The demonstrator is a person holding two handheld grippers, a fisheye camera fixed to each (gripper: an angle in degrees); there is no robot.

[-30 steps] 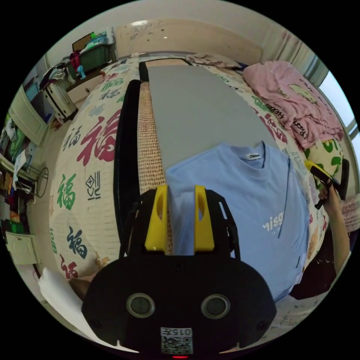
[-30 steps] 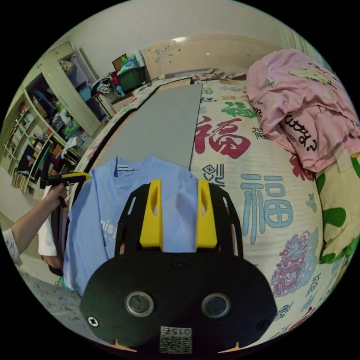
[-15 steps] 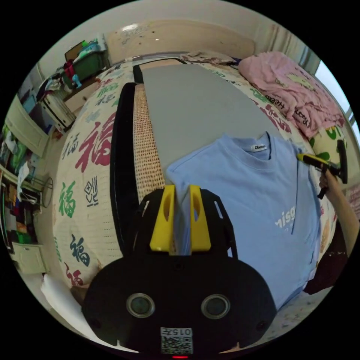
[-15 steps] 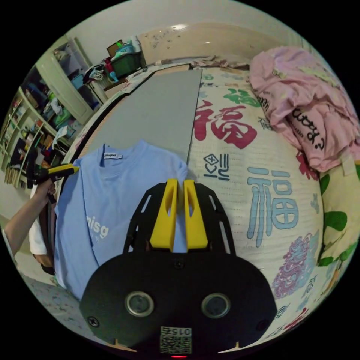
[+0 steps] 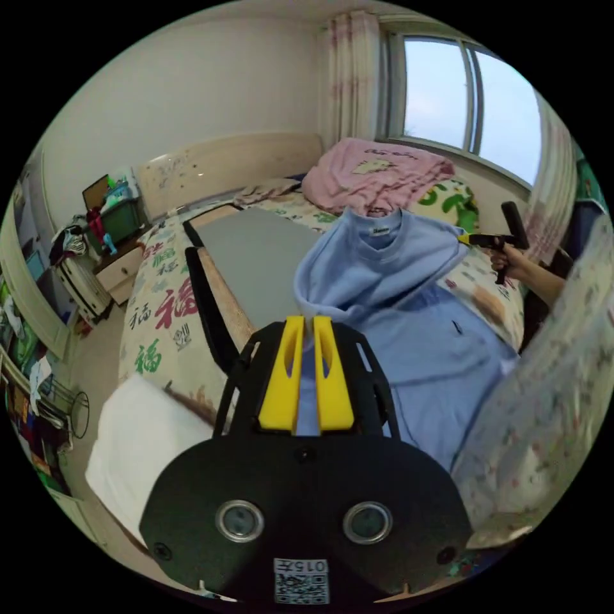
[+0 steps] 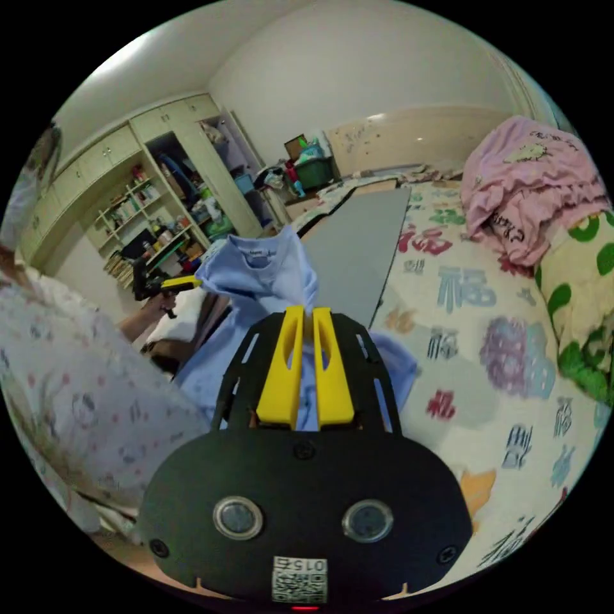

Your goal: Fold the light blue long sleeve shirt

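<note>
The light blue long sleeve shirt (image 5: 390,281) hangs lifted above the bed, collar up, sagging between the two grippers. My left gripper (image 5: 305,323) is shut on one shoulder of it. In the right gripper view the same shirt (image 6: 256,272) droops from my right gripper (image 6: 307,314), which is shut on the other shoulder. The other gripper (image 5: 486,240) shows at the far side of the shirt in the left gripper view, held by a hand. In the right gripper view the left gripper (image 6: 169,283) pinches the shirt's far edge.
A grey board (image 5: 252,256) lies on the bed over a patterned bedspread (image 6: 473,332). A pink garment pile (image 5: 377,173) sits near the window, with a green-and-cream pillow (image 6: 585,307) beside it. Open shelves and cupboards (image 6: 147,211) line the wall. The person's patterned sleeve (image 6: 77,384) is close.
Both grippers have closed on the shirt's shoulders and raised it off the grey board; it now hangs in the air. Both cameras have tilted up, bringing the window and cupboards into view.
</note>
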